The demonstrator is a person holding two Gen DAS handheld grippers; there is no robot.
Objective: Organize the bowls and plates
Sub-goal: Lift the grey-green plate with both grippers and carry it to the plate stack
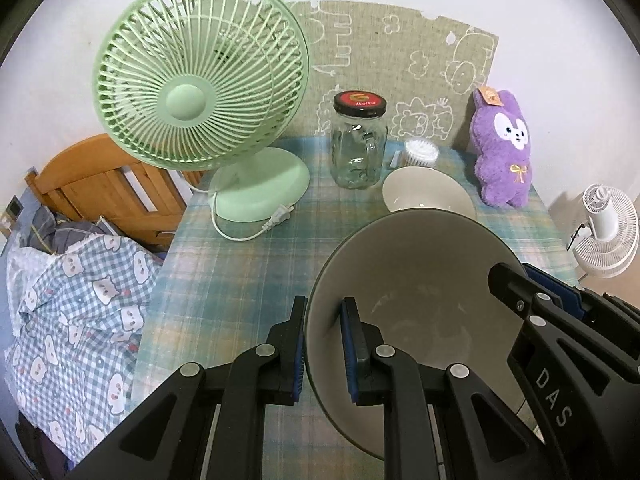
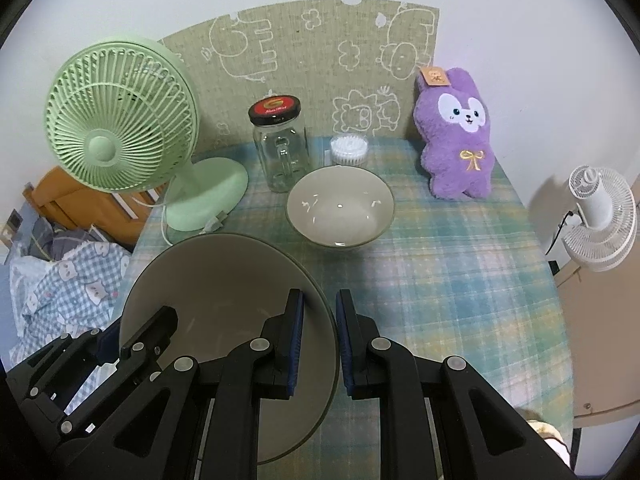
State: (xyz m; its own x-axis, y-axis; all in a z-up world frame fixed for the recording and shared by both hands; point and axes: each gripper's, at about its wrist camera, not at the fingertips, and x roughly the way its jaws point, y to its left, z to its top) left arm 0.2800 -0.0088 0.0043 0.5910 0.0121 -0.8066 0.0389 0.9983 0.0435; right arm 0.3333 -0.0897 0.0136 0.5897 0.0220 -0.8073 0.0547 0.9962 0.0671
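Observation:
A large grey bowl [image 1: 420, 280] is held between both grippers above the plaid tablecloth [image 1: 240, 272]. My left gripper [image 1: 324, 344] straddles its left rim, one finger inside and one outside. My right gripper [image 2: 319, 340] straddles its right rim [image 2: 320, 300] the same way; it also shows in the left wrist view [image 1: 532, 300]. The left gripper shows at the bowl's left edge in the right wrist view [image 2: 136, 340]. A smaller grey bowl [image 2: 340, 204] sits on the table behind, also seen in the left wrist view [image 1: 428, 192].
A green desk fan [image 2: 120, 120] with its cord stands at the back left. A glass jar with a black lid [image 2: 282, 148], a white brush [image 2: 349, 148] and a purple plush rabbit [image 2: 456, 140] line the back. A white fan [image 2: 596, 216] stands off the right edge. A bed [image 2: 68, 280] lies left.

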